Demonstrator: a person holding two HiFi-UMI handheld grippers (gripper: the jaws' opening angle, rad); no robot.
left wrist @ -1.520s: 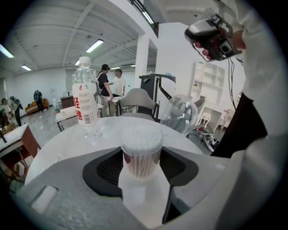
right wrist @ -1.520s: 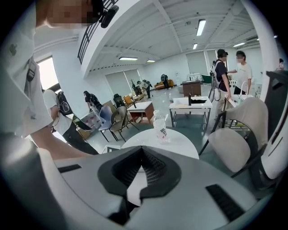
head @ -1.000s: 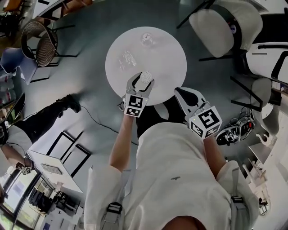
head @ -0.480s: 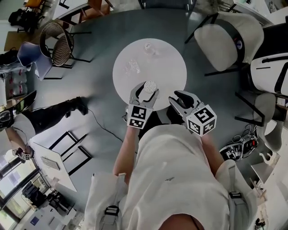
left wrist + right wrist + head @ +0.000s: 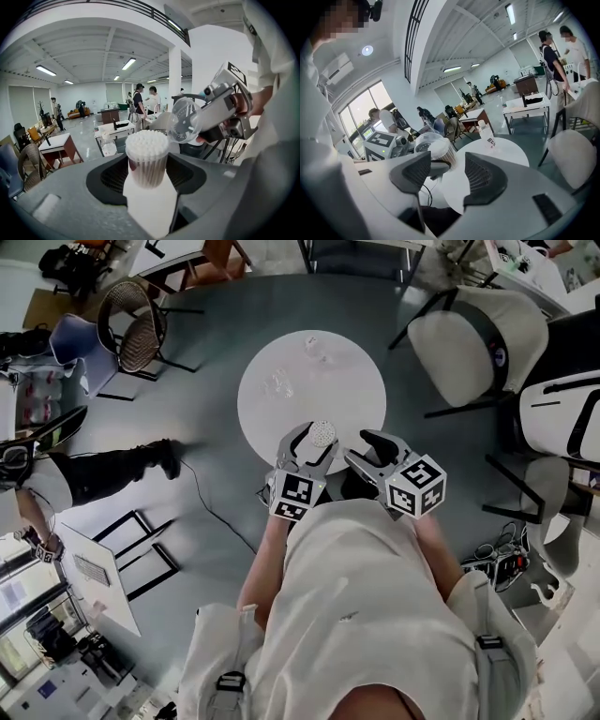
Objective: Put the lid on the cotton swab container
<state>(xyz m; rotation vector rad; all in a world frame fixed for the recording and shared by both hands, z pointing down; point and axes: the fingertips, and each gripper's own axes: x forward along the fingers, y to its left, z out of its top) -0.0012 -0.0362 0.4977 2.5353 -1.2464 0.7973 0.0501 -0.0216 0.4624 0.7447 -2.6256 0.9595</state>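
At the bench's (image 5: 281,413) six o'clock edge, left tongs (image 5: 311,444) grip the cotton swab container (image 5: 146,159) for capping. Right tongs (image 5: 447,161) are opening, empty, beside the tilted lid (image 5: 186,121).

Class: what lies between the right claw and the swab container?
The clear lid, tilted, just past the right claw's opening jaws, not between them; left gripper view.

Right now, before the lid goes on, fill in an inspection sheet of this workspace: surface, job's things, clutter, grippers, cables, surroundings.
Surface: round white table.
Job's things: cotton swab container uncapped and full; clear lid tilted by its top, not seated.
Clutter: clear bottle and small clear items on the table's far side.
Grippers: left gripper shut on the container; right gripper jaws opening, nothing between them.
Cables: one cable on the floor.
Surroundings: chairs, people standing, other tables.
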